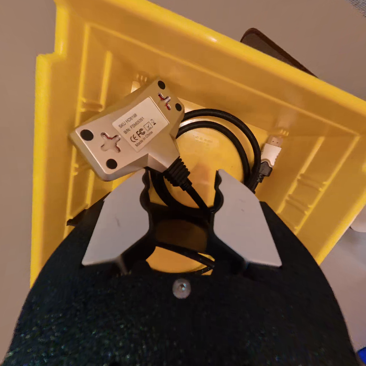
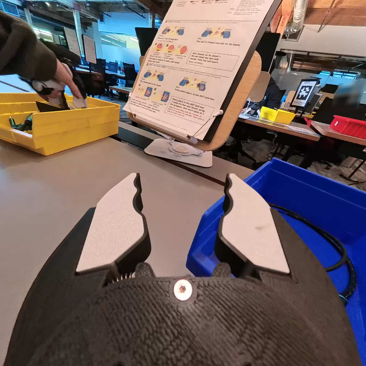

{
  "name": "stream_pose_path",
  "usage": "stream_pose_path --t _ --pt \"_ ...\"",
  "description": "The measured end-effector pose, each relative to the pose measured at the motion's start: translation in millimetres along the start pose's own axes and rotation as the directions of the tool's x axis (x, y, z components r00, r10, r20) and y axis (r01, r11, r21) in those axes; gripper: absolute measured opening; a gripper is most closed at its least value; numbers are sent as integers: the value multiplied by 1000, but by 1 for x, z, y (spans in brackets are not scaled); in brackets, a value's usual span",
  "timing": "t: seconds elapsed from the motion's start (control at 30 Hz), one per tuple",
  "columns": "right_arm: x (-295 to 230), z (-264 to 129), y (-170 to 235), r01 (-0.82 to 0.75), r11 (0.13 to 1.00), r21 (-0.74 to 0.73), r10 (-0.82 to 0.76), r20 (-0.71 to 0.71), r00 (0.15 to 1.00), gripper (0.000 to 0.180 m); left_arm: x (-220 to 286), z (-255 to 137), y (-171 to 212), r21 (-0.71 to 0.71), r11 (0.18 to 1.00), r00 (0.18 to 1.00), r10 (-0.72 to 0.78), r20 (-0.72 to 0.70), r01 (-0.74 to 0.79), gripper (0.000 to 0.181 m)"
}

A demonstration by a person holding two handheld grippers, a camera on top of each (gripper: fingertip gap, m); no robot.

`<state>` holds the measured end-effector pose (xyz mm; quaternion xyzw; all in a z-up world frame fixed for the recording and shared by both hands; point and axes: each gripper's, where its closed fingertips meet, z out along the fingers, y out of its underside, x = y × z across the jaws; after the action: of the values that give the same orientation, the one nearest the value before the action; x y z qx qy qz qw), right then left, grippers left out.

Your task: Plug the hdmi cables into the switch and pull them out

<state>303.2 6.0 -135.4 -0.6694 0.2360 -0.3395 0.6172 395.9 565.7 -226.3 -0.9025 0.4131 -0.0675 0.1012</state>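
Lying underside up in the yellow bin (image 1: 227, 65): one silver switch (image 1: 126, 130), four black round feet, two cross-shaped mounting slots, a white printed label at centre. Its black cable (image 1: 233, 126) loops to a silver HDMI plug (image 1: 272, 150). My left gripper (image 1: 181, 176) is spread wide just beside the cable's strain relief, grasping nothing. My right gripper (image 2: 182, 182) is spread too, empty, over the table (image 2: 59, 188) beside a blue bin (image 2: 316, 198).

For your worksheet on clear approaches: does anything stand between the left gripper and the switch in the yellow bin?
Nothing blocks it. The left gripper is open just short of the switch; only the switch's own cable runs between the fingers.
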Motion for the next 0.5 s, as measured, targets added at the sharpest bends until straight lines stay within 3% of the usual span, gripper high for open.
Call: stream_pose_path --t 0.13,0.23,0.3,0.37,0.43,0.5 --pt "-2 -1 0 -20 1000 7 20 20 1000 80 2 2 0 -44 999 999 -13 52 15 66" --pt "0 -1 2 13 1000 -7 -13 8 1000 79 -7 -1 7 -134 988 989 95 110 -80 49" --pt "-1 -2 2 25 1000 -11 -25 15 1000 79 -14 -1 8 -150 986 986 98 136 -78 50" --pt "-2 -2 1 17 1000 -7 -16 25 1000 79 -10 5 15 -175 984 994 51 92 -34 53" --pt "-2 -2 0 8 1000 -2 -8 32 999 79 -15 8 21 -208 976 987 86 138 -56 74" --pt "-3 -2 1 6 1000 -4 -6 38 999 79 -17 9 21 -214 973 977 127 171 -89 70"
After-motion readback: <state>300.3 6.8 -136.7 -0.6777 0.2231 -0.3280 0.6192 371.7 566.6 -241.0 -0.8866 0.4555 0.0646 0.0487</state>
